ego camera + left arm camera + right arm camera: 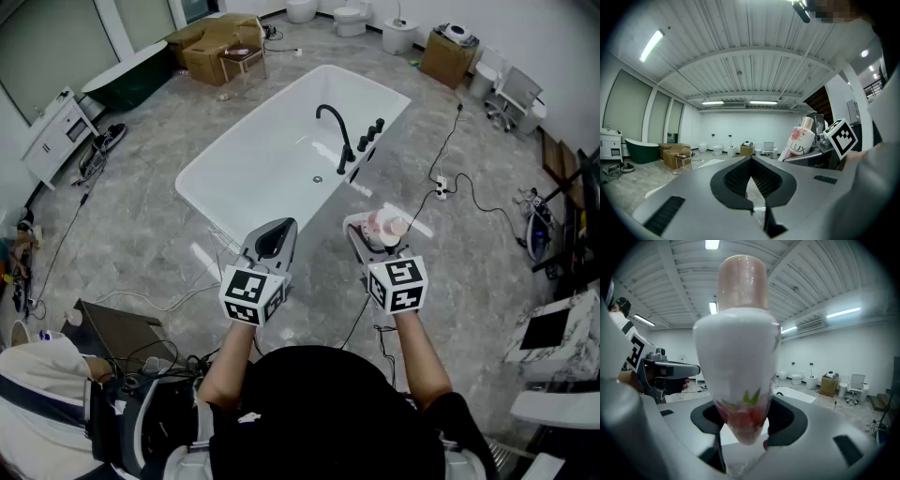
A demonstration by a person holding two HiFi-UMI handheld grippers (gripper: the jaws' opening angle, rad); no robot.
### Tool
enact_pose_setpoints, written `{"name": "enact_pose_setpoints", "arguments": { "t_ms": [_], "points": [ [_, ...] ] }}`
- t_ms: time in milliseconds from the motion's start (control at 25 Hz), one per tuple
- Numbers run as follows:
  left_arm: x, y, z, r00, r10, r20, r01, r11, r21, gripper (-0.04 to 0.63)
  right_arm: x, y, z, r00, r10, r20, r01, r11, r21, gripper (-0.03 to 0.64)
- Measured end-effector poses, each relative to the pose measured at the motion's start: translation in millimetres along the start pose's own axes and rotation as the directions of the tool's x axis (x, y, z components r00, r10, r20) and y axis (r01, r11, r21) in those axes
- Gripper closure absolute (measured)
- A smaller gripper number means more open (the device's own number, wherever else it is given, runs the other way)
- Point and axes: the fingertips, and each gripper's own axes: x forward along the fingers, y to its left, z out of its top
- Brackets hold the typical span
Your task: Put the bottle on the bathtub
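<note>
The bottle (387, 225) is white with a pink cap and a pink flower print. It stands upright between the jaws of my right gripper (378, 236), which is shut on its lower body. In the right gripper view the bottle (740, 348) fills the middle, with the pads against its sides. My left gripper (273, 238) is shut and holds nothing; its view shows the bottle (798, 140) to the right. The white bathtub (246, 127) with a black faucet (337, 131) stands on the floor ahead of both grippers, apart from them.
Cardboard boxes (216, 42) and a dark green tub (131, 75) are at the back left. Toilets (352, 19) stand at the back. A power strip with cables (441, 187) lies right of the bathtub. A white cabinet (56, 136) stands at the left.
</note>
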Motion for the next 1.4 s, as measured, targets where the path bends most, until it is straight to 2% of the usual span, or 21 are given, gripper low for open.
{"name": "enact_pose_setpoints", "arguments": {
  "t_ms": [440, 960, 1400],
  "points": [
    [2, -16, -10, 1.0, 0.011, -0.021, -0.011, 1.0, -0.021, 0.583, -10, -5, -12, 0.999, 0.03, -0.014, -0.03, 0.999, 0.026, 0.368],
    [19, -71, -33, 0.997, 0.044, -0.057, -0.046, 0.998, -0.037, 0.583, -39, -46, -42, 0.997, 0.077, -0.026, -0.076, 0.995, 0.062, 0.368],
    [31, -71, -36, 0.996, 0.063, -0.066, -0.066, 0.997, -0.043, 0.583, -30, -61, -50, 0.995, 0.09, -0.048, -0.087, 0.995, 0.055, 0.368]
  ]
}}
